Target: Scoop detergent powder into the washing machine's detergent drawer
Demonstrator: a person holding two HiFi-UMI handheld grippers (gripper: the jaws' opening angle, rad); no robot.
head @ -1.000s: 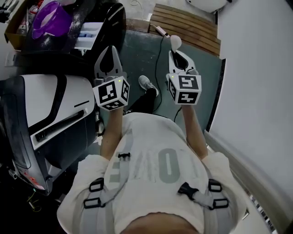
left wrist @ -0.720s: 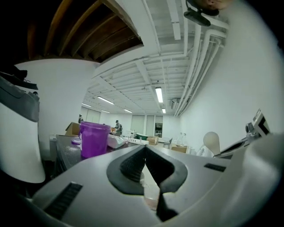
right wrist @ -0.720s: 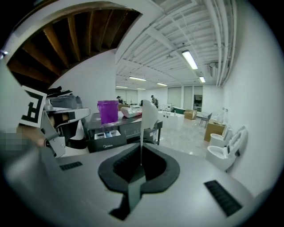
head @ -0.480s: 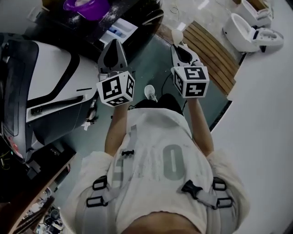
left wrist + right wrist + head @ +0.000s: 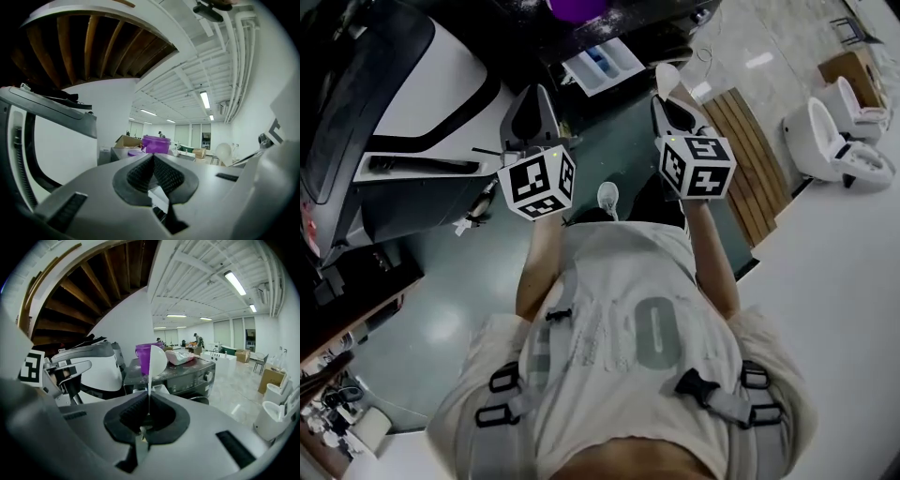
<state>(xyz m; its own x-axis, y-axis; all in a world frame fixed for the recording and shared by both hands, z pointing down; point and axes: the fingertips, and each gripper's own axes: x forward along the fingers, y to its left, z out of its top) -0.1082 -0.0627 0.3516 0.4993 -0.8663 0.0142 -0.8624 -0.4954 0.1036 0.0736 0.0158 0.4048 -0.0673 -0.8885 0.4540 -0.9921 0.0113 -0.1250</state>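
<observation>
Washing machine top (image 5: 190, 367) bears a purple tub (image 5: 142, 359).

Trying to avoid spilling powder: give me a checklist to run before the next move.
1. Grip: right gripper has the white spoon clamped by its handle between the fingers: ok.
2. Spare hand: left gripper is shut on nothing: ok.
3. Target: detergent drawer is pulled out: ok.
4. Source: purple tub on the washing machine is uncovered: cannot tell.
5. Load: powder in the spoon: cannot tell.
</observation>
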